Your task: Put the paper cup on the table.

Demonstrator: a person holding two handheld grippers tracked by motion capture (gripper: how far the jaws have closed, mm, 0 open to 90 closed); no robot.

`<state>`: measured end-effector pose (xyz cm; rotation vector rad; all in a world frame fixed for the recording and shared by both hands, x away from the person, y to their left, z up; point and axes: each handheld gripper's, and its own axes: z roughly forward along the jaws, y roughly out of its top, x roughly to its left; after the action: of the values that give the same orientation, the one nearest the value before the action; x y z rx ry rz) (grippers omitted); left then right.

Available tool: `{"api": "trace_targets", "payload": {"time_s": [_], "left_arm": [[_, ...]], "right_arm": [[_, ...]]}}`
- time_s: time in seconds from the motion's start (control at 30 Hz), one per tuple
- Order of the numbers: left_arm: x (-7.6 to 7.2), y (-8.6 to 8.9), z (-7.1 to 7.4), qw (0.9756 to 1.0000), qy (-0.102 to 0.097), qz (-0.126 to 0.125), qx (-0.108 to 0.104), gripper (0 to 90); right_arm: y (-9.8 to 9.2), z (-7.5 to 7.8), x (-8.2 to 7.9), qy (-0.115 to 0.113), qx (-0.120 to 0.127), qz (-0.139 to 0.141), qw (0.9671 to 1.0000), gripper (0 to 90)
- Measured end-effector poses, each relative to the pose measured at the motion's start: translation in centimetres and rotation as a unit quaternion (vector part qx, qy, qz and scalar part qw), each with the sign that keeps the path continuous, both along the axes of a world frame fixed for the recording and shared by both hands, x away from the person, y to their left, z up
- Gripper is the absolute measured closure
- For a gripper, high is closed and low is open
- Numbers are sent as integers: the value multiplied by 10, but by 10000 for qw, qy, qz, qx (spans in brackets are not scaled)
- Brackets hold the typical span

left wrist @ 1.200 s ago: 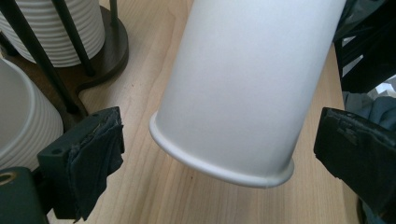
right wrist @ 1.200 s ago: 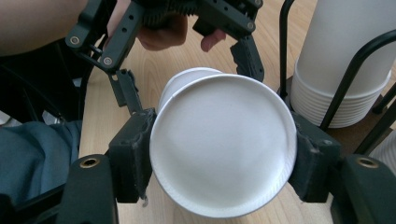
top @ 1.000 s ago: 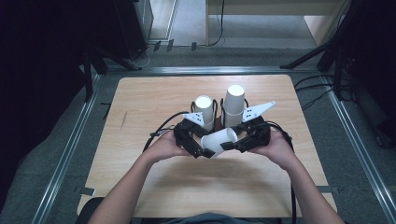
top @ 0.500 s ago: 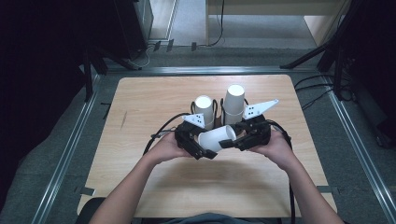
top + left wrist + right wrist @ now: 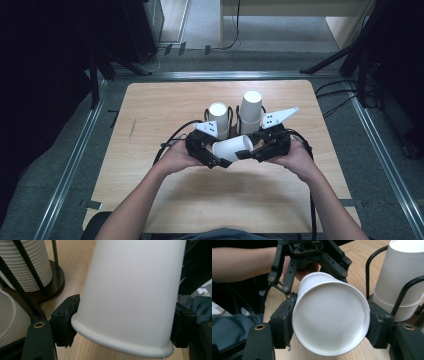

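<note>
Mid-handoff, looks like: the cup point(image 5: 233, 147) is held sideways above the counter point(image 5: 150, 110), right gripper point(image 5: 248, 152) clamped on its base, left gripper point(image 5: 220, 159) jaws just closing round the rim end. Next, probably, one grip gets loosened.

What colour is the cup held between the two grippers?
Plain white, no pattern; the cup shows best in the right gripper view.
</note>
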<state>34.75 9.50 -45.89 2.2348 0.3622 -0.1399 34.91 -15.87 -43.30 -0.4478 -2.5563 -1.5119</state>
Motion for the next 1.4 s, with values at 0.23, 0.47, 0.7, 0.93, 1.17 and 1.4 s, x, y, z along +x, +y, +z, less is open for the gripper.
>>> {"api": "trace_targets", "payload": {"time_s": [0.23,0.47,0.7,0.93,1.17,1.4], "left_arm": [[5,14,6,9998,100,167,-75,241],[7,18,15,9996,65,193,183,243],[8,21,18,9985,-38,155,530,243],[10,19,16,9963,-38,40,858,243],[11,12,13,9930,-55,-111,1178,242],[11,2,4,9898,19,-253,1400,242]], "right_arm": [[-2,-2,-2,-215,-202,-51,9996,251],[4,-9,-4,-234,-580,-13,9980,248],[6,-13,-3,-253,-794,-1,9965,250],[7,-19,-3,-218,-963,28,9951,260],[8,-20,-2,-259,-986,16,9948,258],[11,-21,-3,-261,-1004,65,9946,252]]}}
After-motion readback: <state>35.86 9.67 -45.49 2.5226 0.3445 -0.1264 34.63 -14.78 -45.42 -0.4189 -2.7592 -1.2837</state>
